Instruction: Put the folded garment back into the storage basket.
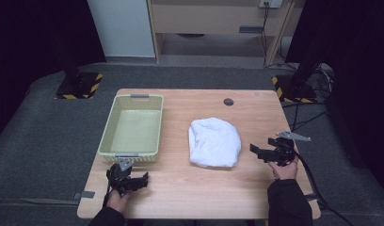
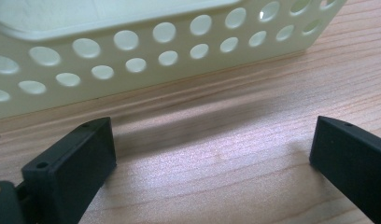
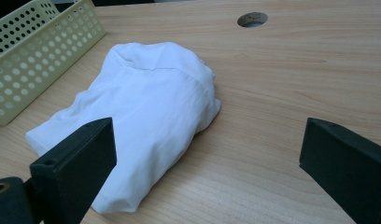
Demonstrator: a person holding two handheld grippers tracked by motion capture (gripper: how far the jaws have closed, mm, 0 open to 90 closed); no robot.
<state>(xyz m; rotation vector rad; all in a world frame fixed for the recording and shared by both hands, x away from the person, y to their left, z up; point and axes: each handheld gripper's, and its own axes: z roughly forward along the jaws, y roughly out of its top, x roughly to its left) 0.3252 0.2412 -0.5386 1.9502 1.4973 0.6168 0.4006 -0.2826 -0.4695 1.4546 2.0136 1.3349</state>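
A folded white cloth (image 1: 214, 142) lies in a soft heap on the wooden table (image 1: 180, 188), right of centre. A pale yellow perforated basket (image 1: 133, 155) stands at the left, with nothing in it. My left gripper (image 1: 139, 181) rests low near the front left, just in front of the basket's near wall (image 2: 132, 51), open with bare wood between its jaws. My right gripper (image 1: 257, 151) hovers just right of the cloth (image 3: 146, 112), open and empty, pointing toward it.
A round cable hole (image 1: 228, 101) sits near the table's far edge (image 3: 252, 19). Dark grey floor surrounds the table. Two stand bases with yellow-black tape (image 1: 79, 85) flank the far corners. Cables trail at the right.
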